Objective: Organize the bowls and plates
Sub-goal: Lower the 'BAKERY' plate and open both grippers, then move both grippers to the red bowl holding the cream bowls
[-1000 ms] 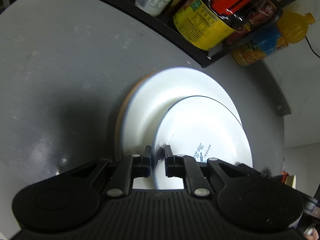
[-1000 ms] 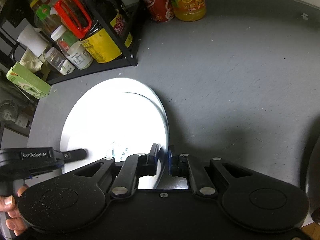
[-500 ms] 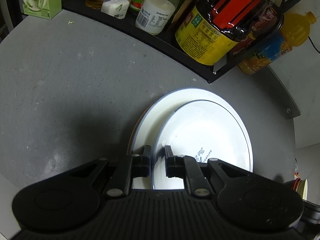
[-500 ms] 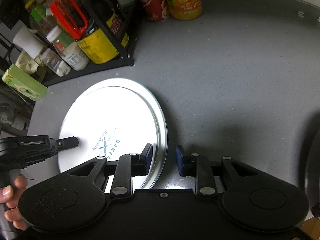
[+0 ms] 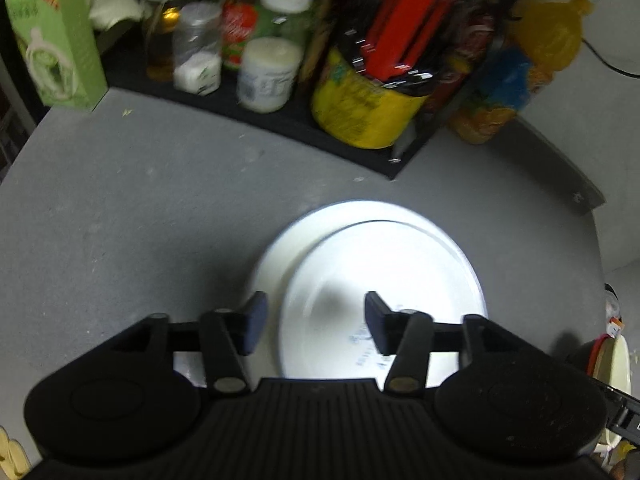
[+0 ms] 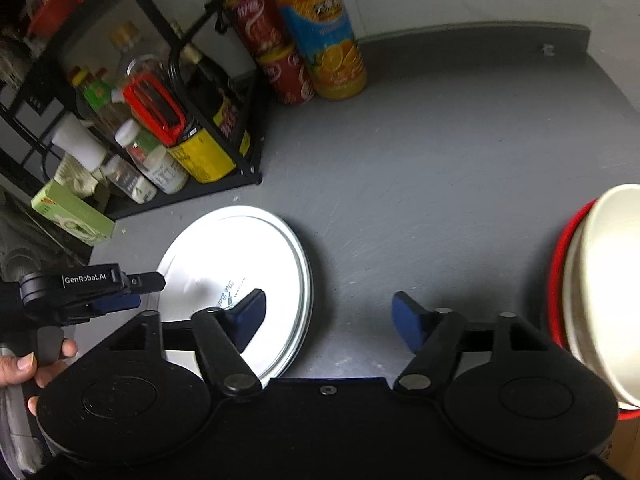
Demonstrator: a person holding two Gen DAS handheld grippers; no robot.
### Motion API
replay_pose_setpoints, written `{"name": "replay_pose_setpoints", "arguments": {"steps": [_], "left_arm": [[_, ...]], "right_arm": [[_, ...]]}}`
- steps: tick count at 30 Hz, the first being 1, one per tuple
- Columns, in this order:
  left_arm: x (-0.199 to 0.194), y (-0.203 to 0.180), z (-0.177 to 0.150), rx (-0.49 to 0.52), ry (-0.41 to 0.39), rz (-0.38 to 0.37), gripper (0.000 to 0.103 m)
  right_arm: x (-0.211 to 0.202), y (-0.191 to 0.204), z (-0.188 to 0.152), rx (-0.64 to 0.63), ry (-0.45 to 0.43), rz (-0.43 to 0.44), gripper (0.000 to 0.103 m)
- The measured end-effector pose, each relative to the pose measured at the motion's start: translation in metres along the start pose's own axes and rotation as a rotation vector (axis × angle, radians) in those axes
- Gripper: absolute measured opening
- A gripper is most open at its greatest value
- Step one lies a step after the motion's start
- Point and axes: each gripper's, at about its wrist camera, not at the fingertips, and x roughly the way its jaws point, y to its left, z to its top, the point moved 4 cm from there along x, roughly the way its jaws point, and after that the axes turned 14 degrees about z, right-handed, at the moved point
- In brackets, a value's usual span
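White stacked plates (image 5: 384,264) now lie flat on the grey tabletop (image 6: 420,184) beside the condiment rack (image 6: 224,148), released by the left hand-held gripper (image 5: 312,322) and right hand-held gripper (image 6: 328,316), both spread wide and drawn back, leaving the bowls (image 6: 600,288) at right unsorted.

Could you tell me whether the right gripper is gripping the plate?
No, the right gripper is open, its jaws wide apart above the plate.
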Motion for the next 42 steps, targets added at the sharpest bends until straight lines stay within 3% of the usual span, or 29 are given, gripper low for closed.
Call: {"name": "replay_pose_setpoints", "arguments": {"steps": [3, 9, 17, 25, 42], "left_arm": [[-0.016, -0.015, -0.001, 0.025, -0.022, -0.023, 0.068], [-0.044, -0.058, -0.01, 0.064, -0.057, -0.065, 0.074], [-0.07, -0.114, -0.036, 0.138, -0.086, -0.095, 0.075], [-0.082, -0.166, -0.065, 0.191, -0.068, -0.14, 0.075], [-0.088, -0.248, -0.097, 0.243, -0.035, -0.225, 0.075]], "right_arm": [[-0.018, -0.006, 0.004, 0.001, -0.034, 0.006, 0.083], [-0.056, -0.025, 0.01, -0.023, -0.075, -0.018, 0.096], [-0.1, -0.061, 0.001, -0.028, -0.108, -0.039, 0.097], [-0.132, -0.099, -0.015, 0.006, -0.133, -0.059, 0.099], [-0.164, -0.167, -0.032, 0.08, -0.156, -0.074, 0.099]]}}
